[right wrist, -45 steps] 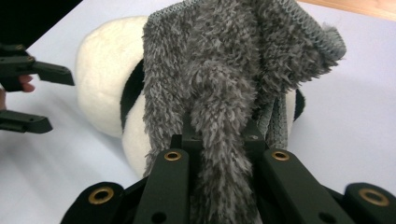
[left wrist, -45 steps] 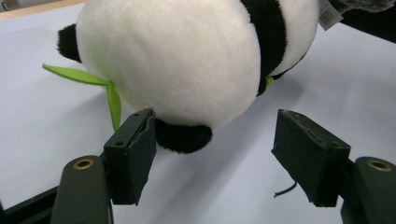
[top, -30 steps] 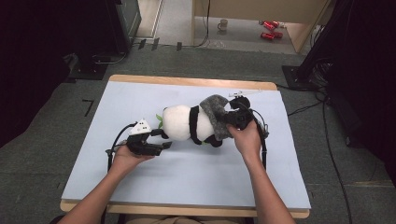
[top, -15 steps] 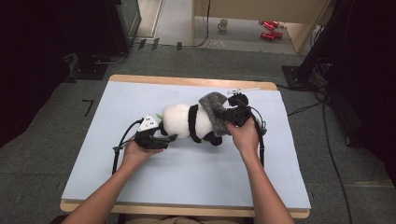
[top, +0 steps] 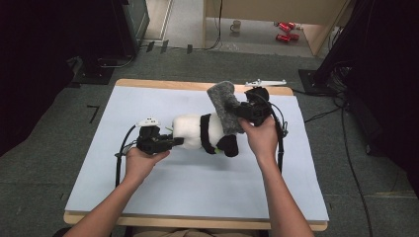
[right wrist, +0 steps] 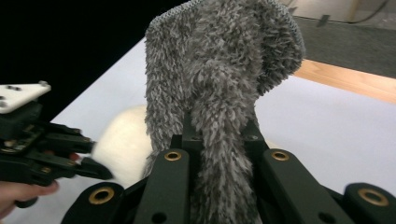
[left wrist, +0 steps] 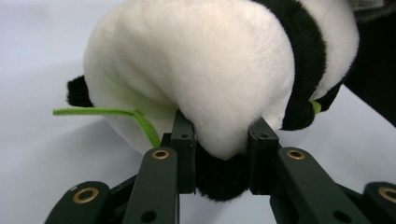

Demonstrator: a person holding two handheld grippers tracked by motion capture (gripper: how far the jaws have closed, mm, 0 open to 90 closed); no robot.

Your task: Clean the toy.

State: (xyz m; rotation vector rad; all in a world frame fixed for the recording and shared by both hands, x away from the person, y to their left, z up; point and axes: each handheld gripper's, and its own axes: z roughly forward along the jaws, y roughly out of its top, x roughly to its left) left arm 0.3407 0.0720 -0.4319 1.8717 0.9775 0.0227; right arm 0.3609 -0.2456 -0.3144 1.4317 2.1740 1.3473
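A: Starting at the left of the high view, we see the left hand-held gripper [top: 174, 142] just left of centre, its jaws having just been closing. In the left gripper view they pinch a fold of white plush on the panda toy [left wrist: 210, 79], the fabric bulging between them.

B: Agreed. We also see a thin green strip [left wrist: 105, 114] sticking out from the toy toward the left of that view. And the toy itself?

A: In the high view the panda toy [top: 197, 131] lies at the middle of the light blue tabletop [top: 197, 197], stretched between our two hands, white body to the left, black band and a black limb to the right.

B: Moving right, we find the right hand-held gripper [top: 242, 112] just right of centre. Its jaws are clamped narrow on a grey fuzzy cloth [right wrist: 224, 93], which stands up between them in the right gripper view.

A: In the high view that grey fuzzy cloth [top: 225, 106] rises slantwise over the toy's right end, touching it.
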